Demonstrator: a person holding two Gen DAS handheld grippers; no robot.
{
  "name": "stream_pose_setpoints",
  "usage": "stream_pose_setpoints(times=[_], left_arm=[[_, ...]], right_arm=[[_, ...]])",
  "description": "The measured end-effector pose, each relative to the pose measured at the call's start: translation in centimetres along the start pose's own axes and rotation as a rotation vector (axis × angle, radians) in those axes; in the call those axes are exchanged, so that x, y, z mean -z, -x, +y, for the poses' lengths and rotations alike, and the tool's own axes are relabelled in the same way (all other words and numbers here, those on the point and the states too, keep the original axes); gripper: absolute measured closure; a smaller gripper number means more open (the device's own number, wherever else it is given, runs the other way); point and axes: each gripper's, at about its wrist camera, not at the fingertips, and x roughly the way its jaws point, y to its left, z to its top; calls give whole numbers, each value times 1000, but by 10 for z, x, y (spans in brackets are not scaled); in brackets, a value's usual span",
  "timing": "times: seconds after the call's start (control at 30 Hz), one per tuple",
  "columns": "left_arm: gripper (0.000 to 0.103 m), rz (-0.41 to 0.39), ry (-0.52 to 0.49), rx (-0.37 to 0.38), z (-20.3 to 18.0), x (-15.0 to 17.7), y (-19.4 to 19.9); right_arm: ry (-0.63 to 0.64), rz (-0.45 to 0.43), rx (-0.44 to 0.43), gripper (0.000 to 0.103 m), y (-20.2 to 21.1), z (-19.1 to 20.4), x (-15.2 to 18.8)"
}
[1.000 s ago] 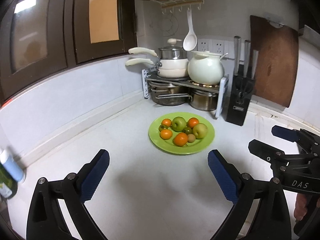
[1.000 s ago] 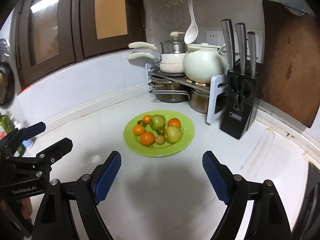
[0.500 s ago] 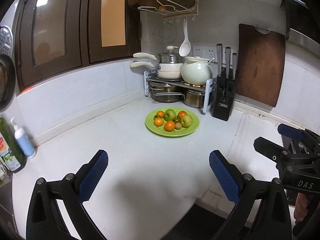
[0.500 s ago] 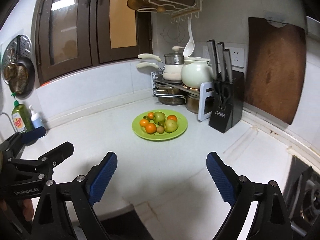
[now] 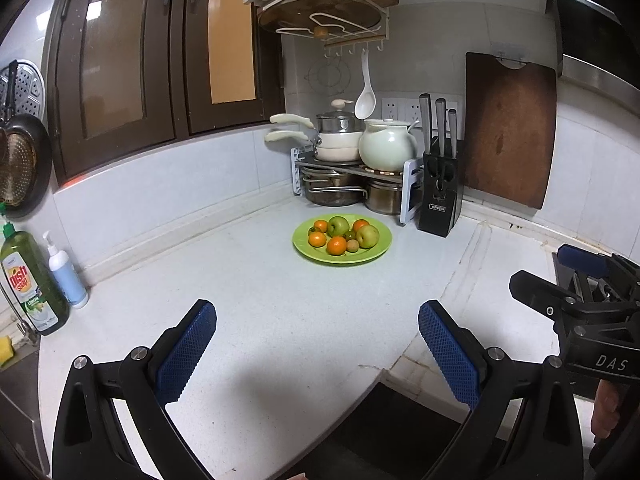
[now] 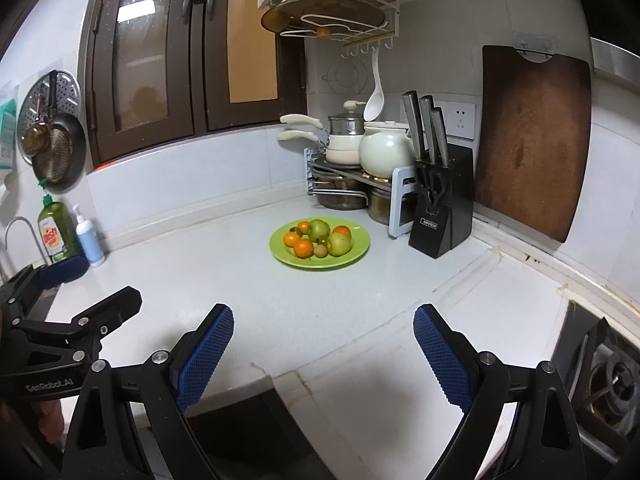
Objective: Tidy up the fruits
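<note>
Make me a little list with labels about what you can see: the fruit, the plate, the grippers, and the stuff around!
plate: green plate, on the white counter near the corner
fruit: two green apples, several oranges, a small brown fruit, all on the plate
left gripper: open, empty, far back from the plate
right gripper: open, empty, also far back
behind plate: pot rack and knife block
wall: wooden cutting board
far left: soap bottles

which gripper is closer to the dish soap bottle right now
Left. The left gripper hangs just right of the dish soap bottle; the right gripper is farther right, beyond the left one.
</note>
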Motion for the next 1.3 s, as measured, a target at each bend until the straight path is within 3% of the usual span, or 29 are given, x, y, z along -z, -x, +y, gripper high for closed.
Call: stream_pose_setpoints(times=[1.3], left_arm=[[0,-33,3,-10,-4,3,15]], right_arm=[[-9,7,0,11,12,5,8]])
